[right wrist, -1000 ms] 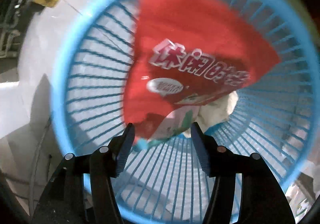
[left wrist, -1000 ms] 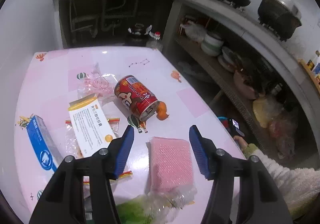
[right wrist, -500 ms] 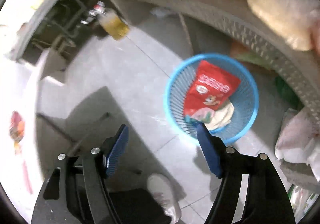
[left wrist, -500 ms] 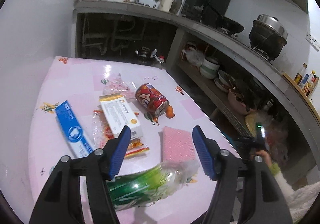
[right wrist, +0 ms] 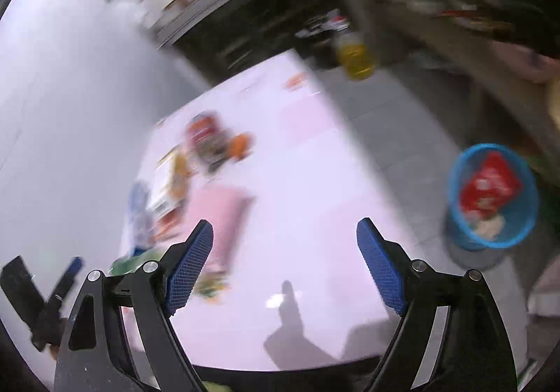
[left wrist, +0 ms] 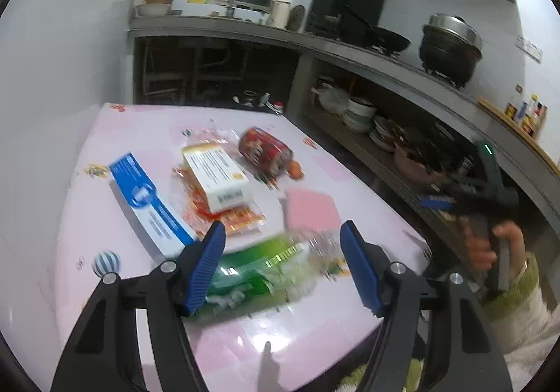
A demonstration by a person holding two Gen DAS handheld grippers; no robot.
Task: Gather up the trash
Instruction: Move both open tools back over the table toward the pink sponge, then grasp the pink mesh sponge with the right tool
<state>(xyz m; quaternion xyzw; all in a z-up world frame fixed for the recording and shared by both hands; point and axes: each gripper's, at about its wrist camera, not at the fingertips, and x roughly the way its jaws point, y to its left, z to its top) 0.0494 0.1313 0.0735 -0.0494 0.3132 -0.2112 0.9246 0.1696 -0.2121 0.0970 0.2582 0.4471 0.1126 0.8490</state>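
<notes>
Right hand-held gripper (right wrist: 283, 262) is spread wide and empty, its jaws having just been opening with nothing between them. A second ago it was down in the blue basket (right wrist: 455, 178) over the red packet (right wrist: 490, 185); now it is swinging back up over the worktop (right wrist: 315, 182), with the packet lying in the basket on the floor. So one drop is done and the right side looks free for the next pick.

Left hand-held gripper (left wrist: 281, 264) is spread too, holding nothing, jaws having just opened a little. It is pulling back toward the near edge, now framing the green wrapper (left wrist: 255, 273) instead of the pink sponge (left wrist: 309, 210).

Still on the pink worktop: blue box (left wrist: 150, 203), white box (left wrist: 218, 178), red can (left wrist: 266, 150). Beyond are a grey counter, open shelves of dishes and a black pot (left wrist: 449, 49).
</notes>
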